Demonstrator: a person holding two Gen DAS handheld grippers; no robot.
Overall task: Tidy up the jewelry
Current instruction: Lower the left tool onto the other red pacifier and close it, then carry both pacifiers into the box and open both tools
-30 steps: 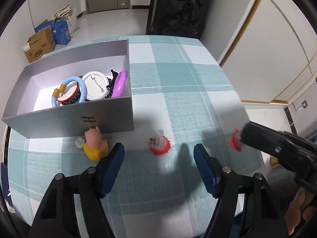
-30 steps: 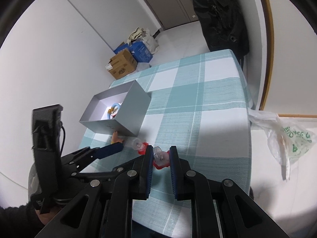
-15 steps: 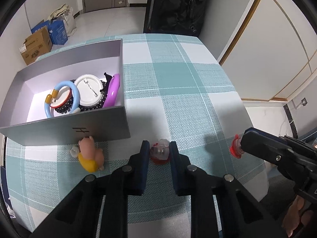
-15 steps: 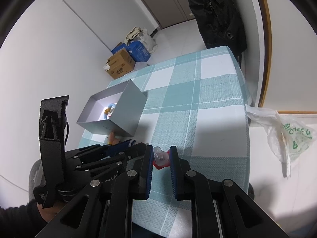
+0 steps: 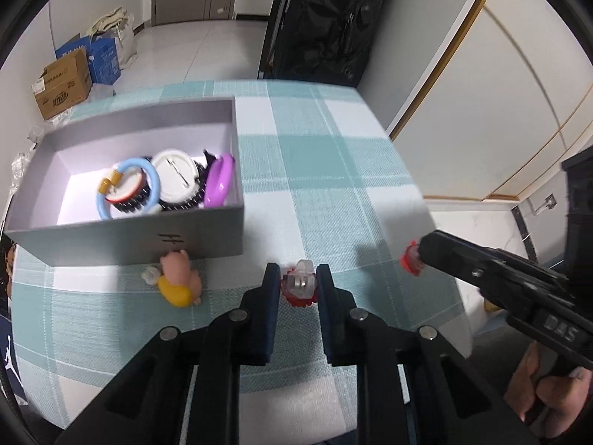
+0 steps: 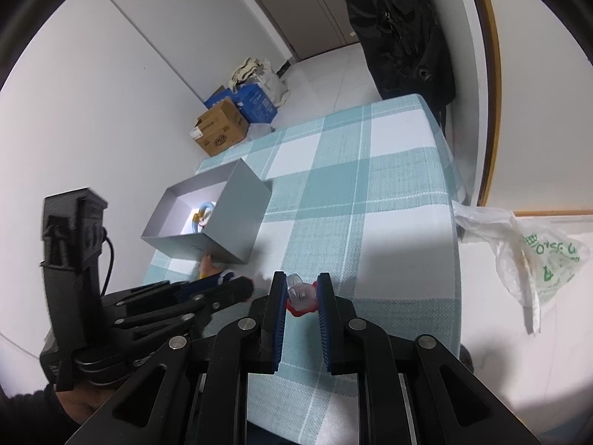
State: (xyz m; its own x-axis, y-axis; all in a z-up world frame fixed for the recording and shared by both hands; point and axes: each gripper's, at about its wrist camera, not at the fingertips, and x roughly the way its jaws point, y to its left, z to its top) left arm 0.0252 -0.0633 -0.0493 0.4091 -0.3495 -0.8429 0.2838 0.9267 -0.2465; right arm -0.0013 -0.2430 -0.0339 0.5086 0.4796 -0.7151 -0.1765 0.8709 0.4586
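My left gripper (image 5: 298, 278) is shut on a red-and-clear trinket (image 5: 299, 287), held just above the checked tablecloth, right of a pink-and-yellow pig figure (image 5: 179, 283). My right gripper (image 6: 302, 287) is shut on a second red-and-clear trinket (image 6: 302, 296); it shows in the left wrist view (image 5: 410, 261) near the table's right edge. The open grey box (image 5: 129, 239) stands to the left and holds a blue ring (image 5: 128, 189), a white round badge (image 5: 176, 176), a purple bangle (image 5: 218, 181) and dark beads.
The table's right edge (image 5: 441, 244) drops to the floor. A plastic bag (image 6: 533, 256) hangs beyond it. Cardboard and blue boxes (image 5: 70, 74) stand on the floor behind. A black bag (image 5: 322, 18) stands at the table's far end.
My left gripper closed from wide open onto the red-and-clear trinket on the cloth and has lifted slightly. My right gripper stayed shut on its trinket and rose a little.
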